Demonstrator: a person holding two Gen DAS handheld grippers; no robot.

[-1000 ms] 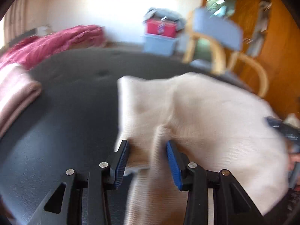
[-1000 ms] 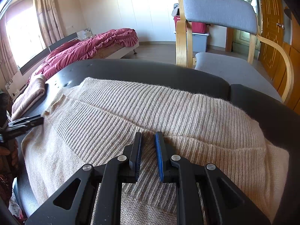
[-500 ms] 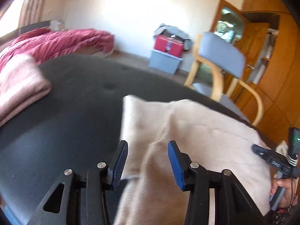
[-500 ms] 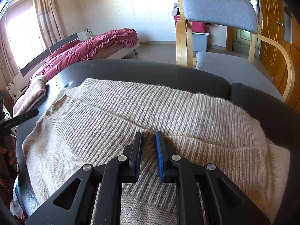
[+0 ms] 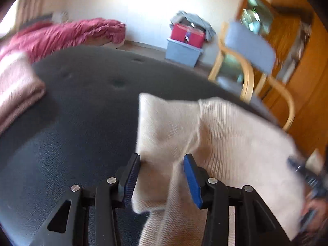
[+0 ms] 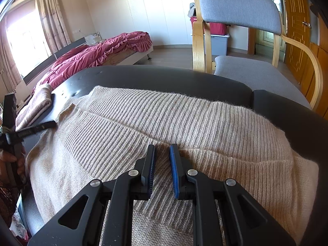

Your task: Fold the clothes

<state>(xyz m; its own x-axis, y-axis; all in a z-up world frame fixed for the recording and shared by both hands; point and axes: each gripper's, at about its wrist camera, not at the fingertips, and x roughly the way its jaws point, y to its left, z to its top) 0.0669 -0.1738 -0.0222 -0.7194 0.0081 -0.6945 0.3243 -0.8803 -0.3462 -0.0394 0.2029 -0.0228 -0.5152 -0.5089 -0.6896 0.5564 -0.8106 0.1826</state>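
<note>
Bedroom light falls on a dark padded surface (image 6: 164, 75) where a beige ribbed sweater (image 6: 164, 123) lies spread toward the near right edge. It looks soft, light and stretchy; hems and corners suit pinching. The left gripper (image 5: 162, 174) is spread around a raised fold; the right gripper (image 6: 163, 164) stands nearly closed, whether pinching knit is unclear. A folded pink cloth (image 6: 34, 106) sits at the left edge.

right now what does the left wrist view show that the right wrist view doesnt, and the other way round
Only the left wrist view: the left gripper open, with a raised fold of the beige sweater between its fingers. Only the right wrist view: the right gripper nearly closed, pinching a ridge of the sweater, and the curtains. Both show the black surface, the folded pink cloth, the red bedding and the grey chair.
</note>
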